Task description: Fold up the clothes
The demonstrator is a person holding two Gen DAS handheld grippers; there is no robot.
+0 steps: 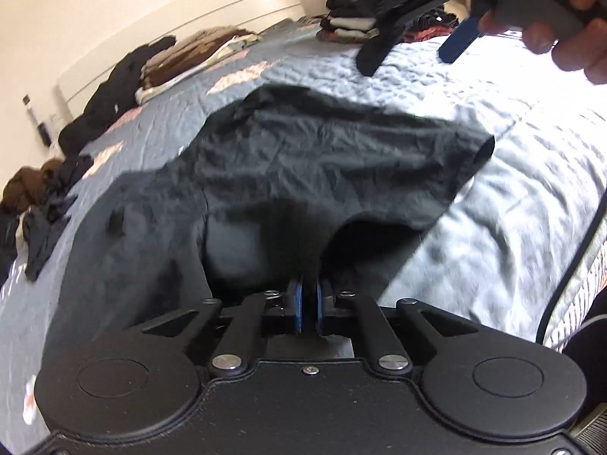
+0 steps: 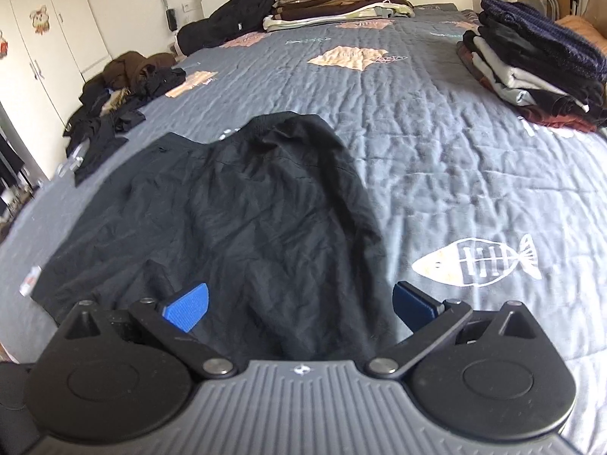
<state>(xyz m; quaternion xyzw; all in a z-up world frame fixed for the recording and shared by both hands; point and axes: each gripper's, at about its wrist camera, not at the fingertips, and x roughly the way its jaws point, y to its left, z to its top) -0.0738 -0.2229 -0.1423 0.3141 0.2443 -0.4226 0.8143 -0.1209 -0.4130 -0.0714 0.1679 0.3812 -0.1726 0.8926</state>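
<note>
while our left gripper [image 1: 308, 305] pinches a lifted edge of the black garment [image 2: 235, 220], its fingers nearly together on the cloth, our right gripper [image 2: 299, 305] hovers level above it with fingers spread wide, holding nothing. the garment lies spread near the bed's [image 2: 436, 121] near edge. folded stacks [image 2: 531, 72] sit by the far and right edges.

Bare quilt [image 2: 436, 144] right of the black garment [image 2: 235, 220]; folded stack [image 2: 531, 68] blocks far right
</note>
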